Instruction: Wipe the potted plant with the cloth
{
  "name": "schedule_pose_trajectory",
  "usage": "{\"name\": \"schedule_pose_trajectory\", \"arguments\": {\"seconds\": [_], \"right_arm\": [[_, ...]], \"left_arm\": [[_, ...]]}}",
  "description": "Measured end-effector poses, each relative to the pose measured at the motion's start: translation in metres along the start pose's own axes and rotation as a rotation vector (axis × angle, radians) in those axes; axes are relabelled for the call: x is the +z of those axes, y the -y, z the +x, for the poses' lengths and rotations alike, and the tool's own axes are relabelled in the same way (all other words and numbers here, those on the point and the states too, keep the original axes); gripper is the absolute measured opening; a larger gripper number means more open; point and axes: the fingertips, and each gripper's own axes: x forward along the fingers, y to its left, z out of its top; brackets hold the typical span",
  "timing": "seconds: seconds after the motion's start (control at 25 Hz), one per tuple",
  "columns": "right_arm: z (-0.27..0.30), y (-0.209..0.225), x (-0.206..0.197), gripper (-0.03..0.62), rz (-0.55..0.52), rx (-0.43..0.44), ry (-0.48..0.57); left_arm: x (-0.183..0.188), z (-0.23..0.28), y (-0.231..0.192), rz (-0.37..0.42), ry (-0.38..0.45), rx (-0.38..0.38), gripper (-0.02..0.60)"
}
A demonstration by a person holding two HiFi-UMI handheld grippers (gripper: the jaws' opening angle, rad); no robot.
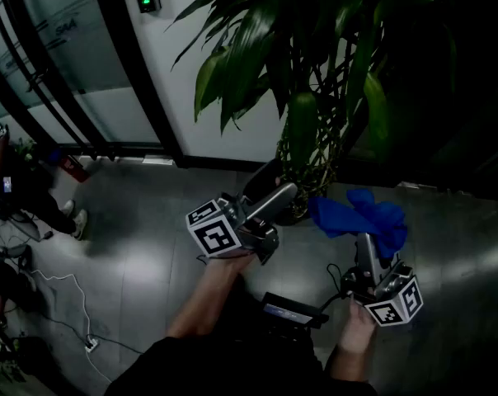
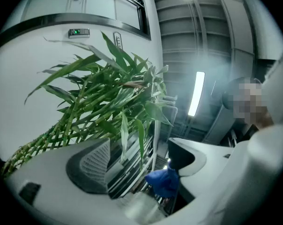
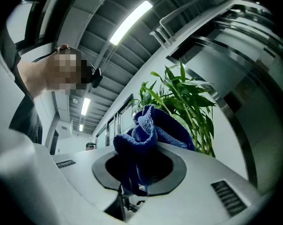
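Grey left tongs (image 2: 139,165) are released: jaws wide, nothing pressed between them. They tilt up toward the potted plant (image 1: 298,81), whose long leaves (image 2: 125,130) droop just beyond the tips. The pot is mostly lost in the dark at the stem base. Right tongs (image 3: 139,172) are clenched on the blue cloth (image 3: 151,125), which is bunched and spilling over the tips. It sits beside the lower stems; contact with a leaf cannot be told.

Judgement: the cloth is light, soft and limp, and the grip looks secure. The leaves are thin, springy and easily creased. Support one from beneath near its middle, gently, while wiping.
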Motion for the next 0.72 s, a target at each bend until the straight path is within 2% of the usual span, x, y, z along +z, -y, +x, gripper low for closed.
{"name": "schedule_pose_trajectory", "arguments": {"seconds": [0.16,0.2,0.28,0.4,0.56,0.72], "right_arm": [[0.041,-0.017,0.012,0.091,-0.072,0.010,0.044],[0.051,-0.022,0.013,0.091,-0.094,0.014,0.047],[0.069,-0.030,0.016,0.091,-0.151,0.017,0.042],[0.094,-0.030,0.017,0.091,-0.238,0.012,0.022],[0.125,-0.024,0.017,0.089,-0.335,0.009,-0.014],[0.188,0.005,0.025,0.089,-0.457,-0.009,0.004]], "left_arm": [[0.012,0.008,-0.011,-0.042,-0.023,-0.049,0.366],[0.013,0.010,-0.013,-0.058,-0.025,-0.069,0.327],[0.015,0.012,-0.017,-0.086,-0.026,-0.108,0.201],[0.011,0.015,-0.028,-0.104,-0.046,-0.126,0.025],[-0.003,0.010,-0.025,-0.129,-0.082,-0.155,0.006],[0.004,0.011,-0.036,-0.124,-0.094,-0.171,0.006]]}}
